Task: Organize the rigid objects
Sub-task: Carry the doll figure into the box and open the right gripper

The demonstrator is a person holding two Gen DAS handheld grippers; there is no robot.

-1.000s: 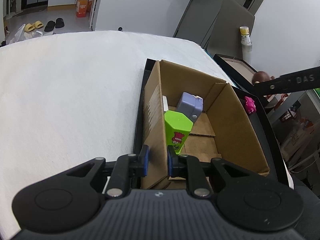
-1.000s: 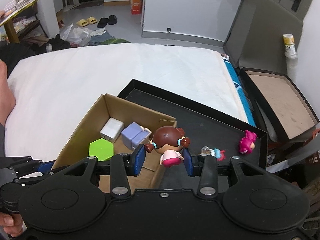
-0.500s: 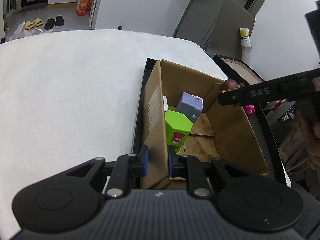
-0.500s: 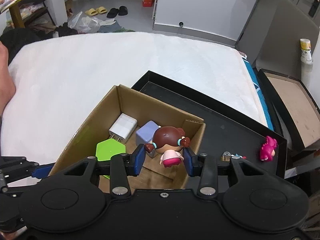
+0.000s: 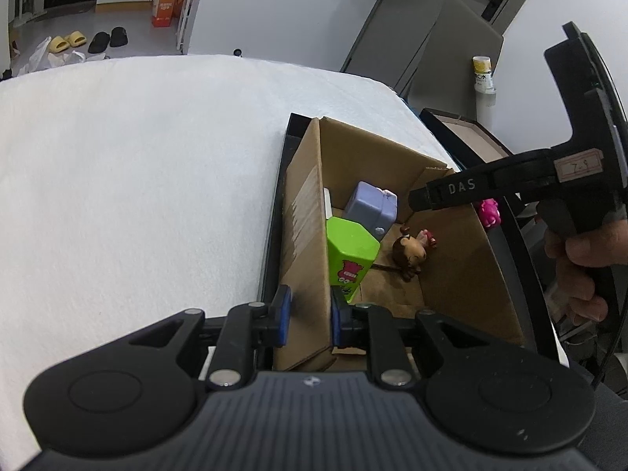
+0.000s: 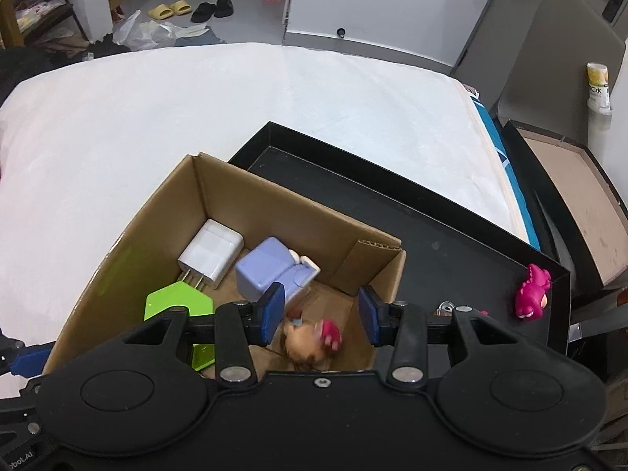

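A cardboard box (image 6: 274,200) stands in a black tray (image 6: 451,243) on a white bed. My left gripper (image 5: 308,314) is shut on the box's left wall (image 5: 306,235). Over the box's near right part hovers my right gripper (image 6: 322,312), open with nothing between its pads. A brown-haired doll (image 6: 310,337) lies blurred on the box floor below it, and it shows on its side in the left wrist view (image 5: 410,253). A green hexagonal case (image 6: 176,304), a purple block (image 6: 271,271) and a white charger (image 6: 212,253) also lie in the box.
A pink dinosaur toy (image 6: 532,290) sits in the tray's right corner, with a small padlock (image 6: 445,308) nearer the box. A person's hand (image 5: 585,251) holds the right gripper's handle. An open brown-lined case (image 6: 569,212) stands right of the bed.
The right gripper came down over the box with the doll between its pads. The doll has left the pads and now lies on the box floor. The left gripper has kept still.
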